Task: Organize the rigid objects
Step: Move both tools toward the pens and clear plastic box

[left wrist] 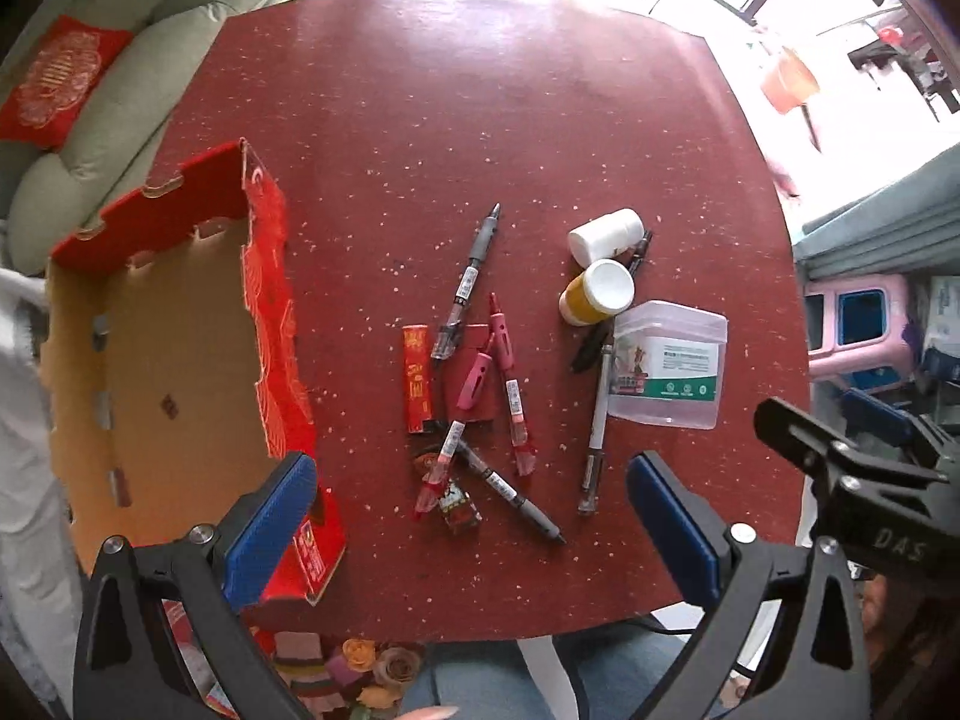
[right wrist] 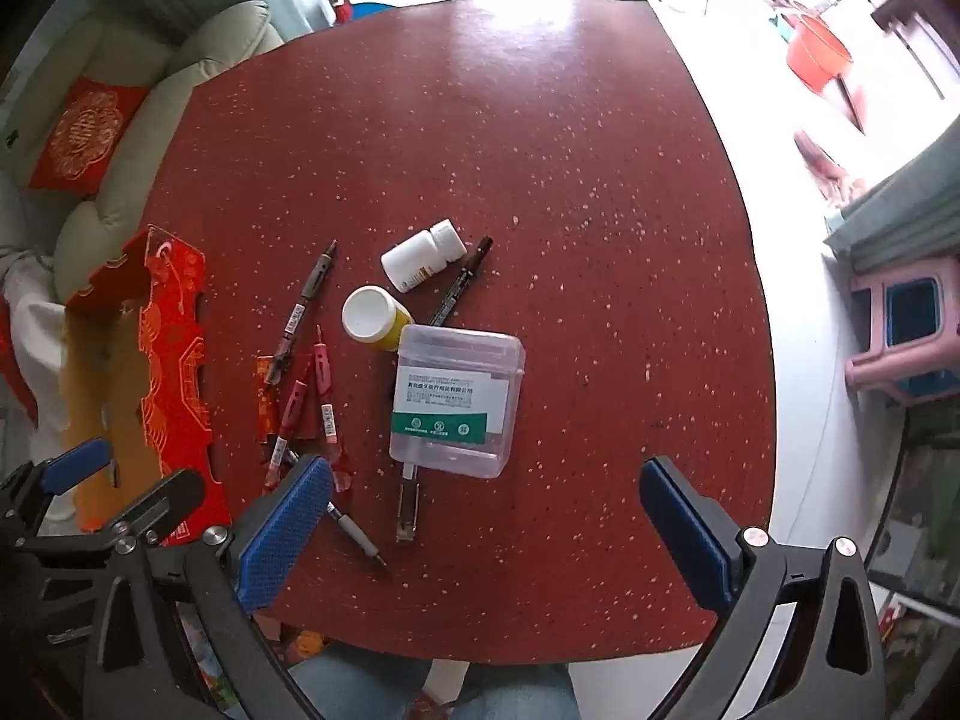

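Observation:
Several pens lie scattered on the red speckled table point(left wrist: 480, 120): a grey pen point(left wrist: 468, 282), pink pens point(left wrist: 509, 384) and a white pen point(left wrist: 598, 414). Beside them are a white bottle point(left wrist: 606, 234) on its side, a yellow bottle with a white cap point(right wrist: 375, 317), a clear plastic box point(right wrist: 456, 399) and a small red packet point(left wrist: 417, 378). My left gripper point(left wrist: 474, 516) hovers open above the pens, nothing between its blue pads. My right gripper point(right wrist: 486, 528) hangs open over the table's near edge, just below the clear box. An open red cardboard box point(left wrist: 180, 348) stands at the left.
A green sofa point(left wrist: 120, 90) with a red cushion lies beyond the table's left side. A pink stool point(right wrist: 906, 324) and an orange bucket point(right wrist: 819, 54) stand on the floor to the right. A person's jeans-clad legs show below the near table edge.

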Tool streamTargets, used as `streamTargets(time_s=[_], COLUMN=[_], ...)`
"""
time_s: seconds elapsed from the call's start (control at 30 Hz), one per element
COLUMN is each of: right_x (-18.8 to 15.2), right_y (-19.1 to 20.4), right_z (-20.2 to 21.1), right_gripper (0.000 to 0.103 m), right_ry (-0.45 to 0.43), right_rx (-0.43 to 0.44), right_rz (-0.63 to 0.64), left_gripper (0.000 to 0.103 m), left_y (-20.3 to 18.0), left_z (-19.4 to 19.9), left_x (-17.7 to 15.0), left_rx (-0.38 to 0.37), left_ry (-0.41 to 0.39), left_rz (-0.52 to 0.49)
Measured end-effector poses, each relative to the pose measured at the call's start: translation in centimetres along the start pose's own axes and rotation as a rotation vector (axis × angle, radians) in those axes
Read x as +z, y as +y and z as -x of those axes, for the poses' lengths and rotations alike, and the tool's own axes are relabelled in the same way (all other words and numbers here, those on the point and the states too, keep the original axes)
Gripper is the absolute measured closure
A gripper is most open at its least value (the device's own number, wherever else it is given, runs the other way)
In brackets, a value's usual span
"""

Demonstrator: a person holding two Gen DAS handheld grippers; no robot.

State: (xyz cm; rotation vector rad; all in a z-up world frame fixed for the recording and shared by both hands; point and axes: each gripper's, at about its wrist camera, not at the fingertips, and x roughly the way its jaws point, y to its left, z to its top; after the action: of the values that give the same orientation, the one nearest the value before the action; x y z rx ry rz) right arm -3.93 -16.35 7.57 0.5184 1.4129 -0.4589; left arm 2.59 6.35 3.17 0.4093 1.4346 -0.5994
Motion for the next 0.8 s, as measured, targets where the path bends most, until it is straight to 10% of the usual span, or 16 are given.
streamTargets(time_s=[0.8], right_x=[0.8], right_y=[-0.2], right_z=[-1.6], right_gripper=[0.000], right_ry=[0.012], right_rx=[0.026], right_rz=[-0.050], left_gripper=[0.000], left_y=[0.3], left_z=[-3.9], left_x=[2.1], left_rx=[0.065], left_ry=[0.067], left_rz=[-0.041])
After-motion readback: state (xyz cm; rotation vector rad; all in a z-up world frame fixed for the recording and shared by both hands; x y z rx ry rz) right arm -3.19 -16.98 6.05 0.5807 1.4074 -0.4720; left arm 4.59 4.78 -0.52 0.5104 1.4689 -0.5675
